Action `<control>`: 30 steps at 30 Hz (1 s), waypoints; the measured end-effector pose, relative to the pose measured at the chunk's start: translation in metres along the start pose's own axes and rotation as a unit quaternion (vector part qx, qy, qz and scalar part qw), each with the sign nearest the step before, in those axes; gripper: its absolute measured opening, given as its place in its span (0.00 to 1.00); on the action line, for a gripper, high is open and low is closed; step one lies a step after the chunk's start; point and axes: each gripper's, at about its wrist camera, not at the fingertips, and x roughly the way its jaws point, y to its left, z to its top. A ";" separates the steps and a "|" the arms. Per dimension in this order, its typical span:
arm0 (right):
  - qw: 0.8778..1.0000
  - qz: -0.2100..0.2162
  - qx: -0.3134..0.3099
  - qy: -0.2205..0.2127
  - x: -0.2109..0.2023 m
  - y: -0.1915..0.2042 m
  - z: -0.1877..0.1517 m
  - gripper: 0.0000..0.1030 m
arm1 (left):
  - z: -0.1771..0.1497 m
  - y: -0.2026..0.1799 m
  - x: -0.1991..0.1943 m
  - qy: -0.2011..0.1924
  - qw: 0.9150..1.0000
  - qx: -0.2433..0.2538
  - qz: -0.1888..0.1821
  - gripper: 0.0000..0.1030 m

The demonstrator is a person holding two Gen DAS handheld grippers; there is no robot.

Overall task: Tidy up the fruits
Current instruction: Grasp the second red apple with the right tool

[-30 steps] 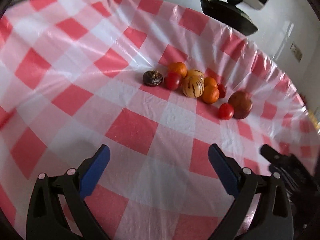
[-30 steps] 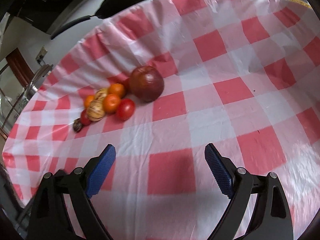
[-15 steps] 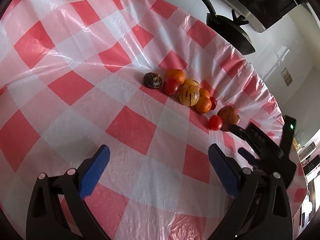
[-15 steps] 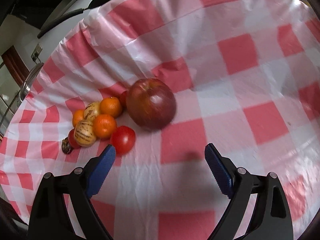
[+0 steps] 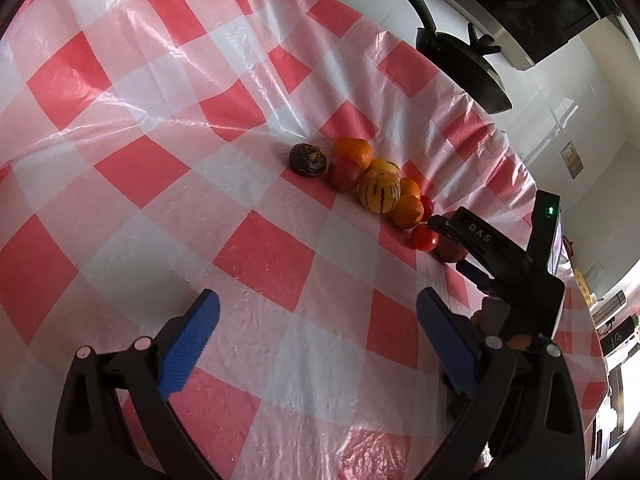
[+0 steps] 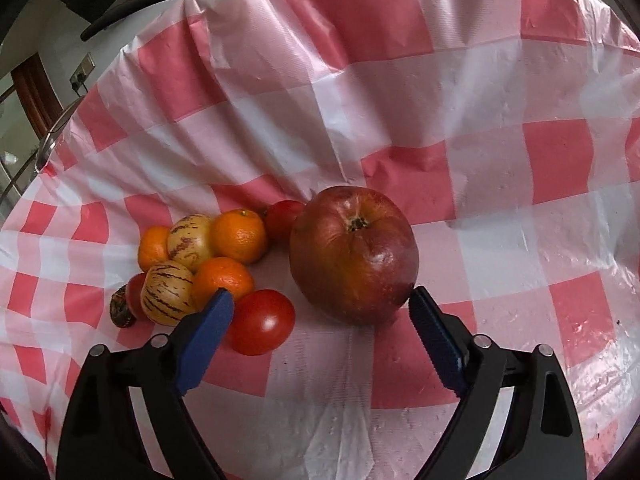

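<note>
A big dark-red apple (image 6: 354, 254) lies on the checked tablecloth (image 6: 500, 184), just ahead of my right gripper (image 6: 318, 300). Its jaws are closing; the right pad's tip sits at the apple's lower edge. A red tomato (image 6: 260, 322) lies between the jaws, beside the left blue pad (image 6: 206, 330). Left of the apple cluster several oranges (image 6: 239, 235), two striped yellow melons (image 6: 168, 292), another tomato and a dark passion fruit (image 5: 307, 159). My left gripper (image 5: 316, 300) hovers open over bare cloth, well short of the fruit. In the left wrist view my right gripper (image 5: 448, 245) covers most of the apple.
The table's far edge runs just behind the fruit, where the cloth (image 5: 260, 260) hangs down in folds. A black pan (image 5: 476, 76) stands beyond that edge. A metal rack (image 6: 48, 140) shows off the table's left side in the right wrist view.
My right gripper has moved forward up to the apple, which now fills far more of its view, and its jaws have narrowed slightly. The left gripper has only rolled a little.
</note>
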 end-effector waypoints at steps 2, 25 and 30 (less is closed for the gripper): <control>1.000 0.009 -0.004 0.001 0.002 0.003 0.002 0.76 | 0.000 0.000 0.000 0.000 1.000 0.004 0.001 0.96; 0.999 0.030 0.022 -0.001 0.003 -0.016 0.015 0.68 | -0.001 0.001 -0.001 0.001 1.000 0.005 -0.005 0.96; 1.000 0.014 0.005 0.014 0.026 -0.007 0.029 0.64 | -0.001 0.001 -0.002 0.004 1.000 0.005 -0.006 0.96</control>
